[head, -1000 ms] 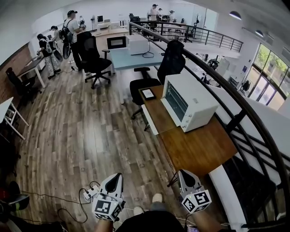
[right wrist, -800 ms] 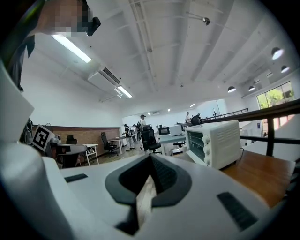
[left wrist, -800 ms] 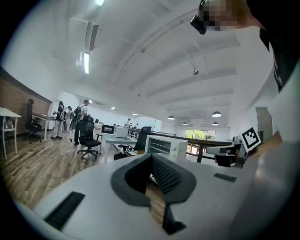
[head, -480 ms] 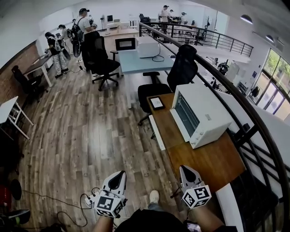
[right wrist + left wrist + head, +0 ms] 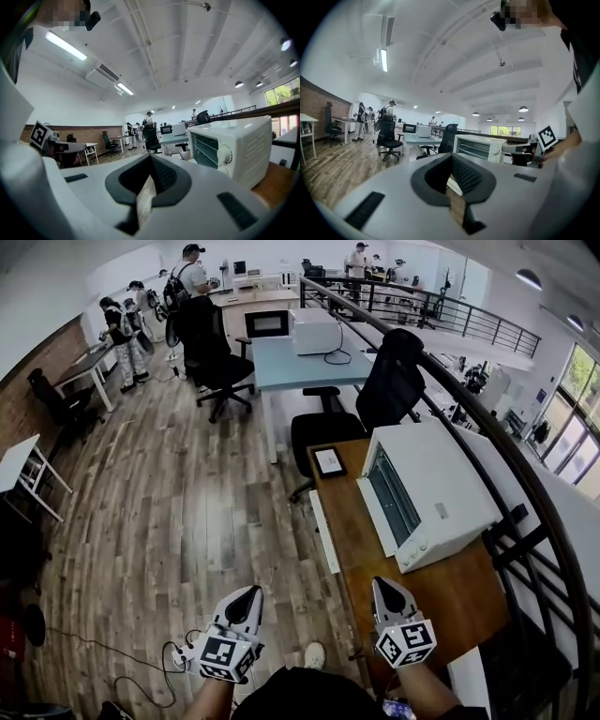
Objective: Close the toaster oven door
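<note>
Right gripper (image 5: pixel 384 589) and left gripper (image 5: pixel 249 596) are both pinched shut on nothing, so slide the right one under the dropped toaster oven door (image 5: pixel 324 531) just ahead and lift squarely.

Bright, even light comes from a long white fluorescent ceiling strip (image 5: pixel 384 60), round hanging ceiling lamps (image 5: pixel 523 108) and tall glass windows (image 5: pixel 583 381). A pale sheen lies on the brown wooden plank floor (image 5: pixel 187 521); shadows are soft. Fisheye bending and dark corners frame every view; the nearest foreground seems slightly unsharp.
</note>
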